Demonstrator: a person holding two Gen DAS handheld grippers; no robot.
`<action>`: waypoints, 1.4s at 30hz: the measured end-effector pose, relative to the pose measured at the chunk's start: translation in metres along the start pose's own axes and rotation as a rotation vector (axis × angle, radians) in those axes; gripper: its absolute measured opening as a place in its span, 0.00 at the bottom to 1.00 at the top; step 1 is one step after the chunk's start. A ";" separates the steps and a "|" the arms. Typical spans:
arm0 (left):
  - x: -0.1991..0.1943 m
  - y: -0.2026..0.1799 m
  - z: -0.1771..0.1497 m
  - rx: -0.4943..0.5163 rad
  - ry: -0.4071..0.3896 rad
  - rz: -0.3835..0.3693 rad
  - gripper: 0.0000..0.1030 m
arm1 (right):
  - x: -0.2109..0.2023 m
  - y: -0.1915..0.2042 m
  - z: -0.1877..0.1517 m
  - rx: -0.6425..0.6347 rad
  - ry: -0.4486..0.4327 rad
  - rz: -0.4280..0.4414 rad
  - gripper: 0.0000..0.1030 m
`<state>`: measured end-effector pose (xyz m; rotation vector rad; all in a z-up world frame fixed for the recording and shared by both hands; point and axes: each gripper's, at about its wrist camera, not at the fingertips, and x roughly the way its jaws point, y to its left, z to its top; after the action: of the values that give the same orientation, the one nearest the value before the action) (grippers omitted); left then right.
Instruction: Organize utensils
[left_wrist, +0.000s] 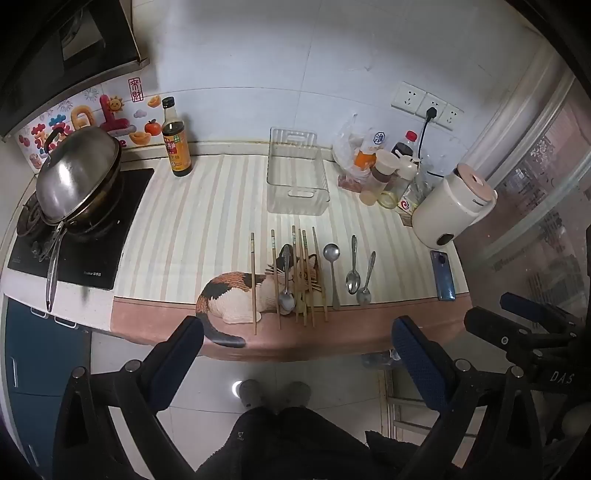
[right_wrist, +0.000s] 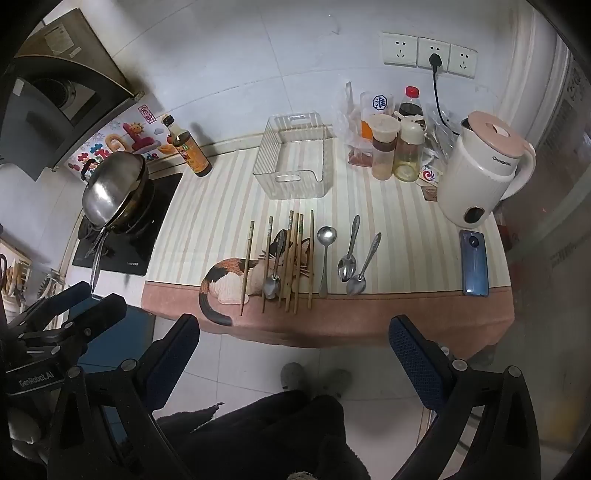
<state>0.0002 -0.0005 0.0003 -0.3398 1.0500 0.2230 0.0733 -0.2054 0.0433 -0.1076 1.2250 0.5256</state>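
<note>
The right gripper (left_wrist: 532, 325) body reads "DAS"; the left gripper (right_wrist: 70, 306) body reads "GenRobot.AI". The white kettle (right_wrist: 480, 170) carries "CHANGHONG". A red seal sticker (left_wrist: 135, 89) reads "来财". A bag (right_wrist: 380, 101) shows "淮".

Open counter (right_wrist: 229, 192) before basket (right_wrist: 291, 162)

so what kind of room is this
Most likely a small home kitchen. A covered wok sits on a black stove top under a range hood, and the counter holds a soy sauce bottle, an electric kettle and loose spoons and chopsticks.
</note>
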 end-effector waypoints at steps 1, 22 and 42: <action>0.000 0.000 0.000 -0.002 -0.002 -0.005 1.00 | 0.000 0.000 0.000 0.001 0.001 0.001 1.00; -0.002 0.000 0.003 -0.001 -0.006 -0.005 1.00 | 0.002 -0.002 0.009 0.001 0.001 -0.008 1.00; 0.002 0.001 0.006 -0.001 -0.003 -0.007 1.00 | 0.006 0.000 0.015 0.000 0.004 -0.009 1.00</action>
<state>0.0060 0.0027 0.0008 -0.3441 1.0458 0.2177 0.0877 -0.1983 0.0434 -0.1145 1.2275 0.5179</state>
